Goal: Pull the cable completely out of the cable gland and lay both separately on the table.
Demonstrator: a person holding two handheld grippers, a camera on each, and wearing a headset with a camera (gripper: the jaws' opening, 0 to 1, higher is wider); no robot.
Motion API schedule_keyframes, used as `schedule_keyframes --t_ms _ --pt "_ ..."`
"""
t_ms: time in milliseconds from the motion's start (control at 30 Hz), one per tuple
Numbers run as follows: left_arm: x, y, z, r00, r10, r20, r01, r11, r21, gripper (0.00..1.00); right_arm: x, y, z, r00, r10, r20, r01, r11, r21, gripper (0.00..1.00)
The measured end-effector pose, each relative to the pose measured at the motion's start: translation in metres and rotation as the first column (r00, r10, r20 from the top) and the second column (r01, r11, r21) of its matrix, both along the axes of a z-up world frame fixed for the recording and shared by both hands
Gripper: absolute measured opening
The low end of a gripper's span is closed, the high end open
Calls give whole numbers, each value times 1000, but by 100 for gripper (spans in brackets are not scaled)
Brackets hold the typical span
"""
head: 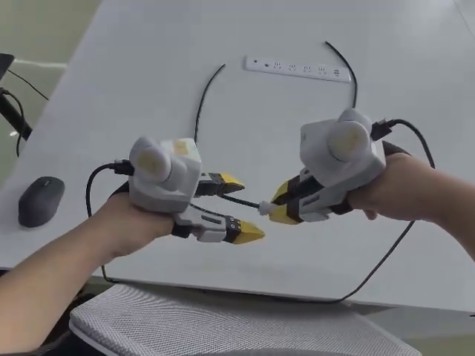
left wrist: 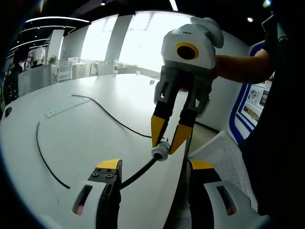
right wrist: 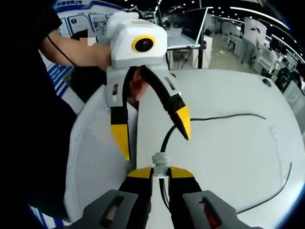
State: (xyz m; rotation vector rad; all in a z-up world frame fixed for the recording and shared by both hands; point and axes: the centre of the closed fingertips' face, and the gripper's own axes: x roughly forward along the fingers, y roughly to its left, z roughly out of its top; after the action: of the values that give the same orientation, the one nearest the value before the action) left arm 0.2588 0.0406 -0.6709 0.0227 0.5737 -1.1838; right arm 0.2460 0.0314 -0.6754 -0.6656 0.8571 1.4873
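Behind the left gripper [head: 251, 208], at the middle left of the head view, part of the black cable [head: 239, 200] is hidden by the grey body. A short stretch shows between the yellow-tipped jaws. Those jaws stand well apart. In the left gripper view the cable runs close along the inner side of the lower-left jaw, though whether it touches that jaw is hard to tell.

The right gripper [head: 270, 208], just right of centre in the head view, has its jaws pressed together on the cable gland [right wrist: 160, 162]. The gland is a small white ribbed fitting, held off the white table [head: 148, 59] near its front edge. In the right gripper view the cable enters the gland from above and shows again below it, between the jaws, where the bottom of the frame cuts it off. So the cable is threaded through the gland. A mesh chair back [head: 223, 326] lies along the bottom of the head view.
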Motion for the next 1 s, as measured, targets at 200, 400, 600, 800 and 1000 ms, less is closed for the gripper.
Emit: schedule_keyframes --t_ms 200,400,600,800,1000 --pt "0 -7 5 1000 -23 -8 22 999 -32 47 -3 0 1 999 33 12 -33 999 -11 6" --pt "-3 -10 5 999 -46 -12 45 998 -35 37 -6 1 4 998 53 20 -53 999 -5 6" --pt "-5 -12 6 998 -58 -16 58 997 -48 31 -7 1 5 998 61 20 -61 998 -5 6" --pt "-4 -14 5 997 -73 -8 72 996 -47 28 -9 0 5 997 79 28 -79 997 -6 6" --pt "-8 -20 5 994 -107 11 108 993 -43 23 -8 -4 3 995 94 35 -94 996 -8 6"
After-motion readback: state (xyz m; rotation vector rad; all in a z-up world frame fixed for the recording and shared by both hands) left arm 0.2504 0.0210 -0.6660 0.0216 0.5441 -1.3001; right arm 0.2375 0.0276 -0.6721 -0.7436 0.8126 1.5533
